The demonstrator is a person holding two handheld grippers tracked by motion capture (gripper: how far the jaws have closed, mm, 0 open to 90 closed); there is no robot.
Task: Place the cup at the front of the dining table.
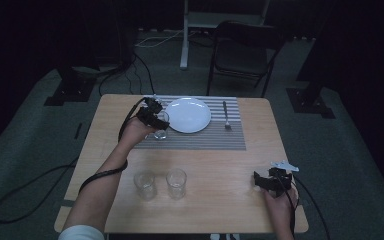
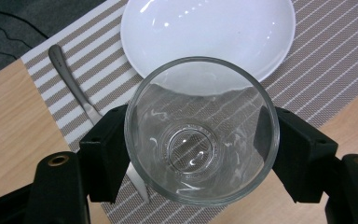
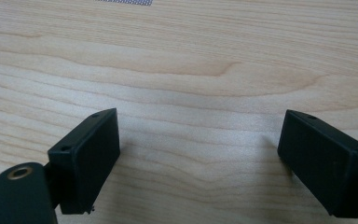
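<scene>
Glass (image 2: pixel 201 133) is clamped in the left gripper (image 1: pixel 152 116), both black jaws pressed against its sides, and you can look straight down into it in the left gripper view, empty and clear with the thick base showing. It sits over the near left part of the striped placemat (image 1: pixel 200 140), right by the edge of the white plate (image 1: pixel 187 114); whether the base is actually touching the mat I can't tell. From that same view a fork (image 2: pixel 81 100) lies on the mat beyond the plate, its tines end passing behind one jaw. In the high view the fork (image 1: pixel 226 115) is on the far side of the plate from the glass, handle pointing away from the person. Two more empty glasses (image 1: pixel 145 185) (image 1: pixel 176 183) stand side by side on the bare wooden table (image 1: pixel 220 165), nearer the person and well apart from the mat. Right gripper (image 1: pixel 272 181) is parked low over the bare wood near the right front corner, jaws spread wide with nothing between them, just wood grain in the right gripper view.
</scene>
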